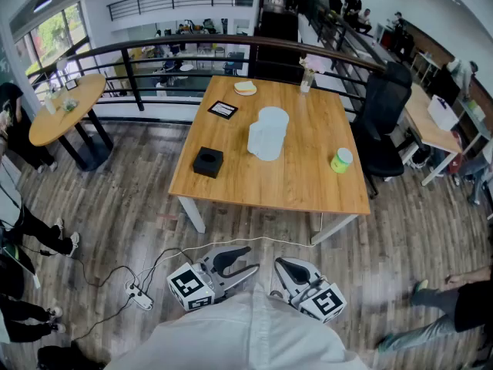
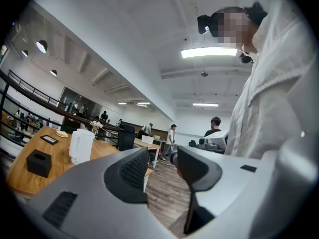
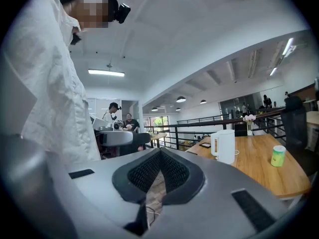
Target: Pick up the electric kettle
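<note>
While electric kettle [image 1: 267, 133] stands upright at centre of table [image 1: 308, 183], left gripper [image 1: 248, 259] hangs off its near edge, jaws spread, empty; right gripper [image 1: 283, 267] off same edge, jaws pressed together.

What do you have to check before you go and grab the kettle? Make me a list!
1. The kettle stands upright on the table: ok.
2. Room around it: ok. The black box and the green cup stand apart from it.
3. The left gripper has its fingers apart with nothing between them: ok.
4. The right gripper is ready to grab: not ok, its fingers are together.
5. Grippers near the kettle: not ok, both are held by the person's body, short of the table.
6. Water inside: cannot tell.
</note>
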Motion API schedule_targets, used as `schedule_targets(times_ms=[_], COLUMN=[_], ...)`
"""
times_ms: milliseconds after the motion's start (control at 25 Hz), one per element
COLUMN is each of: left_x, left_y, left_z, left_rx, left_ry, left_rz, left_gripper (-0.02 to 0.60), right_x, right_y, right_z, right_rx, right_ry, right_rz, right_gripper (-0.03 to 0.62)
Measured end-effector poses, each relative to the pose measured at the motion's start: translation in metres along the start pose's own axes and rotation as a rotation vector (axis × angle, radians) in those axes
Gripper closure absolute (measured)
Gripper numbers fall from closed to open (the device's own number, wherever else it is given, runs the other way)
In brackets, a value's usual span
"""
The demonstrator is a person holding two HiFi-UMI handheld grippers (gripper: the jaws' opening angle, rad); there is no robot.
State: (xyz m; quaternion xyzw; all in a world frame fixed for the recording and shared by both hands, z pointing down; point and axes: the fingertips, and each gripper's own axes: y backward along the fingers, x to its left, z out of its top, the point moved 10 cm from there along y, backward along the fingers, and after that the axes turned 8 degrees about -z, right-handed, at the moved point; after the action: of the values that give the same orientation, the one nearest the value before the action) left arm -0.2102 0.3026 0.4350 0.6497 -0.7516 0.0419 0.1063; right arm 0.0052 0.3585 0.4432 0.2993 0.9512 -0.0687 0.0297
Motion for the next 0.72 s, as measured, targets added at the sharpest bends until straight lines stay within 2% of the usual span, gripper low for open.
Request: schedule_targets(times_ms=[720], left_x=[0.013], left_y=[-0.007], left_z=[0.003], left_rx=[0.005], left_ry=[0.006], left_rz=[-0.008], left_gripper=[0.393], right_x=[-0.012], right_y=[-0.009], right_z=[0.001], right_rx=[0.012], right_ry=[-0.007], right_rz=[-0.003], right_gripper=[0.580])
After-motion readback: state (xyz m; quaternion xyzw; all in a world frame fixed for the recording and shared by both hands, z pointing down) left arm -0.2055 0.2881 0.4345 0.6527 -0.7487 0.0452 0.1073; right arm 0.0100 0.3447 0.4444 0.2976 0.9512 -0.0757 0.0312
